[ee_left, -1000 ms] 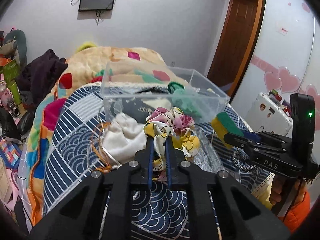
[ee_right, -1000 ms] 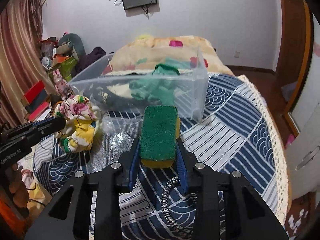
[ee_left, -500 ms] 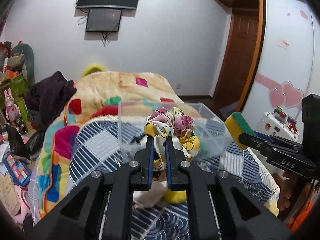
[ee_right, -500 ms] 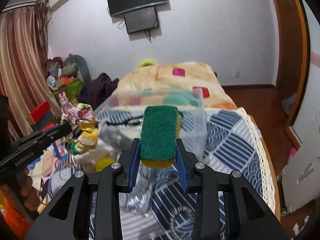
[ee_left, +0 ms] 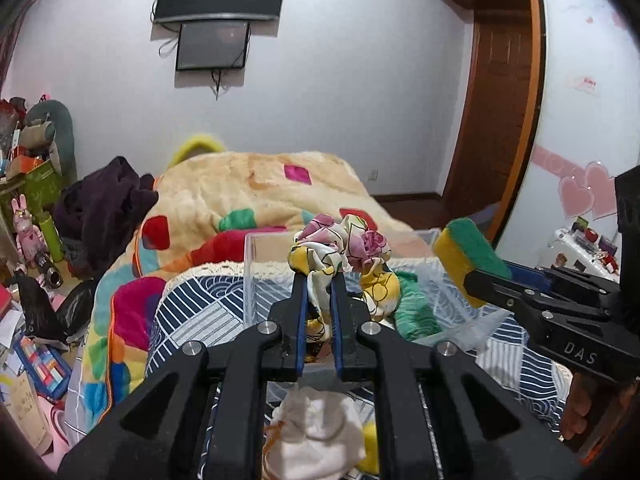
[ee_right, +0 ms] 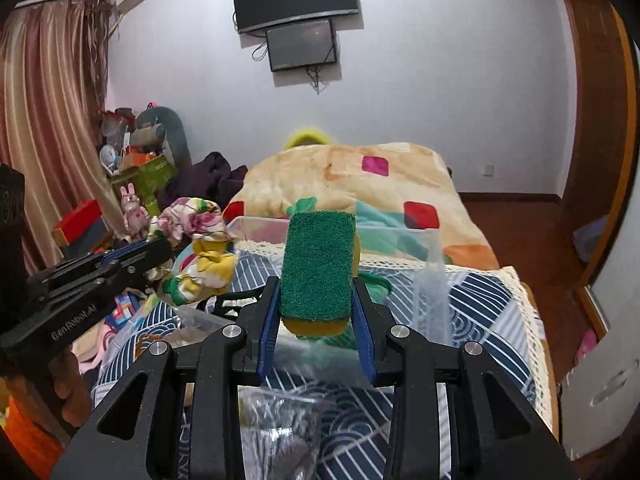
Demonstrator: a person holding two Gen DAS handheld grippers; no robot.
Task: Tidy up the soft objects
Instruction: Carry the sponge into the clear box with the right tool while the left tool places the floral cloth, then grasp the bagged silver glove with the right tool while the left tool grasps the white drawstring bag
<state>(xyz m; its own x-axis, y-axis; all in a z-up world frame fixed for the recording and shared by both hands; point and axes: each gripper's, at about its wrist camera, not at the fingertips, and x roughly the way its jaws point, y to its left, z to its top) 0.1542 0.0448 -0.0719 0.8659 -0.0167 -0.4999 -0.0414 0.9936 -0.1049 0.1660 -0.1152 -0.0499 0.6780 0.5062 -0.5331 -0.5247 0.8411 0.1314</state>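
Note:
My left gripper (ee_left: 319, 280) is shut on a floral cloth (ee_left: 344, 248), pink and yellow, held up above the near edge of a clear plastic bin (ee_left: 256, 248). The cloth also shows in the right wrist view (ee_right: 200, 236). My right gripper (ee_right: 318, 304) is shut on a green-and-yellow sponge (ee_right: 318, 266), held above the same bin (ee_right: 434, 268); the sponge shows in the left wrist view (ee_left: 466, 254). A green knitted item (ee_left: 416, 312) lies inside the bin. A cream cloth pouch (ee_left: 316, 436) lies on the blue patterned cover below my left gripper.
The bin stands on a blue-and-white patterned cover (ee_right: 480, 320) with a lace edge. A colourful blanket (ee_left: 248, 188) lies behind. A silvery plastic bag (ee_right: 280, 424) lies under my right gripper. Clutter and toys (ee_left: 32, 216) stand at the left.
Both grippers have risen and moved forward toward the bin, carrying the cloth and the sponge; the bin now sits lower and closer in both views.

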